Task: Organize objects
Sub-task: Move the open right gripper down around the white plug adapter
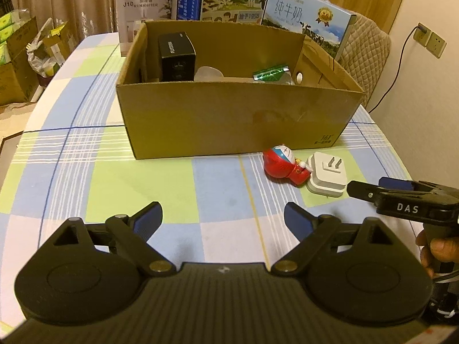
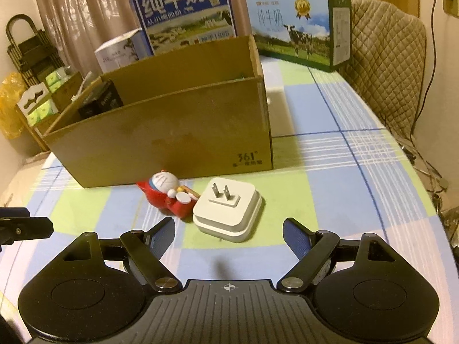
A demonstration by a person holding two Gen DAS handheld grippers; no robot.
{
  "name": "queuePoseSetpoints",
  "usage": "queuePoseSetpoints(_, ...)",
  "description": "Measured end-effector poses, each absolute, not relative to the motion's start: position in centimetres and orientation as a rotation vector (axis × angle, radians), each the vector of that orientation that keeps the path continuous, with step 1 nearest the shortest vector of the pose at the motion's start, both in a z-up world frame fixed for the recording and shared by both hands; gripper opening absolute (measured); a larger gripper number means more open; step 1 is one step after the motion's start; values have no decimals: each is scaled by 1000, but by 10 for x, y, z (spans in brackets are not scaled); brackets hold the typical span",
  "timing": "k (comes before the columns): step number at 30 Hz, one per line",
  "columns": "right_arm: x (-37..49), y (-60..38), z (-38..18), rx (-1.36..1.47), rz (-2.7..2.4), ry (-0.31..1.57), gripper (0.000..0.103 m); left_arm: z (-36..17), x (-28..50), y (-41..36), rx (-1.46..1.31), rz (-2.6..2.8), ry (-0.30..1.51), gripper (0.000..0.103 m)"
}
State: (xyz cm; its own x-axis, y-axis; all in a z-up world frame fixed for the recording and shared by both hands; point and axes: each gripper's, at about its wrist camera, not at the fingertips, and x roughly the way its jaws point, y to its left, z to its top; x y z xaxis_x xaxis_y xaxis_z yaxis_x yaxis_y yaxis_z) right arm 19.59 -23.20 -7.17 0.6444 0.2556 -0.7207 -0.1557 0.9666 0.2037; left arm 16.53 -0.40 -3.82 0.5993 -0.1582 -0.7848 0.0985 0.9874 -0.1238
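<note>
Both sets of tongs gape wide and hold nothing: left gripper [image 1: 222, 216] hangs over bare tablecloth [image 1: 143, 189], right gripper [image 2: 228, 235] just short of the white plug adapter [image 2: 228, 210]. Touching it, the red toy [image 2: 167, 193]. Beyond, the cardboard box [image 2: 172, 132].

1. Bare tablecloth [image 1: 172, 177] is left free at 12 o'clock of the left gripper [image 1: 223, 218], up to the cardboard box [image 1: 229, 120].
2. At 12 o'clock of the right gripper [image 2: 228, 233], the way is blocked by the white plug [image 2: 228, 210], with the red toy [image 2: 167, 192] touching it at 11 o'clock.
3. Open cloth is found at 2 o'clock.
</note>
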Motion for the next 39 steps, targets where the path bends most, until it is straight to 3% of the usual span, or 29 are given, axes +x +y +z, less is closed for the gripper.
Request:
queuePoseSetpoints(19,242,-212,-109,90,185,886,79,-72,194,9,-117,-143,955,91)
queuePoseSetpoints(23,247,-207,-113,65,180,901,69,-74,193,11,-122,-143,958,91)
queuePoseSetpoints(39,230,-191,-106,-38,331,898,67,-64,193,9,-116,-176,930,91)
